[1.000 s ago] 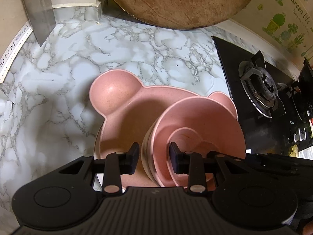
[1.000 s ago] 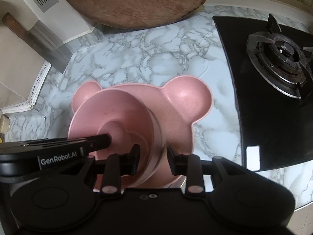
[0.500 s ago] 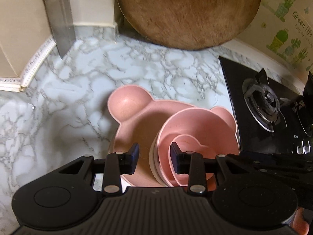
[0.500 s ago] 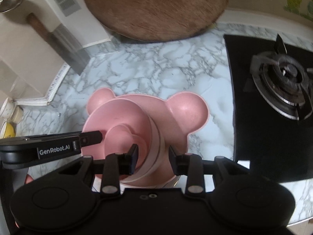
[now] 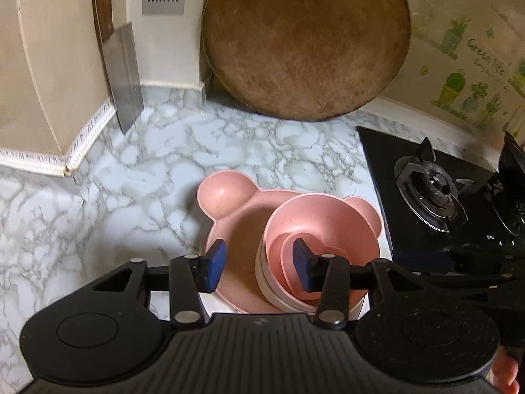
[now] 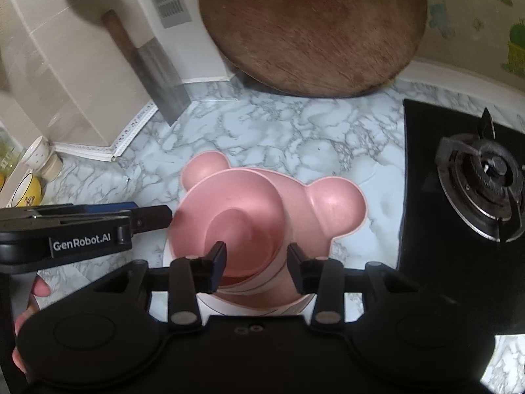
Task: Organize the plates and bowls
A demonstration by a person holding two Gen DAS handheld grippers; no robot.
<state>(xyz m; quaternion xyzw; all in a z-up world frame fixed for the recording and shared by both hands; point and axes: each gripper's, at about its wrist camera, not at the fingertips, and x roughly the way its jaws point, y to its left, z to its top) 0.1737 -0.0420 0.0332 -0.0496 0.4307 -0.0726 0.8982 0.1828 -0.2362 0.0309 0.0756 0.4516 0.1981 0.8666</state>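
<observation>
1. On the marble bench (image 5: 137,177), against its back edge, a round wooden board (image 5: 305,42) is leaning on the wall; a cleaver (image 5: 123,75) is hanging at the back left corner, and a black hob (image 6: 459,197) is occupying the right end.
2. At the front edge, mid-bench, a pink bear-eared plate (image 5: 226,193) is lying flat, ears pointing toward the back edge, long axis running ear to ear across the bench.
3. On that plate's right half a pink round bowl (image 5: 321,216) is sitting, stacked on what looks like a paler bowl beneath.
4. Inside it a small heart-shaped bowl (image 6: 242,229) is nesting, point toward the front edge.
5. Left gripper (image 5: 259,261) is hovering above the stack's left rim, jaws released and holding nothing; they have just been opening, and the rim lies below the gap, untouched by the pads.
6. Right gripper (image 6: 256,264) is hanging over the stack's near right side, jaws likewise released and empty, having just been opening too.
7. Governing relation: the stack is lying directly ahead of and beneath both pairs of jaws, neither hand clearly nearer; any re-grasp calls for a descent onto the rim.
8. Compared with a second earlier, both views are showing more of the wall, with the dishes smaller and farther away; the stack is sitting unchanged.
</observation>
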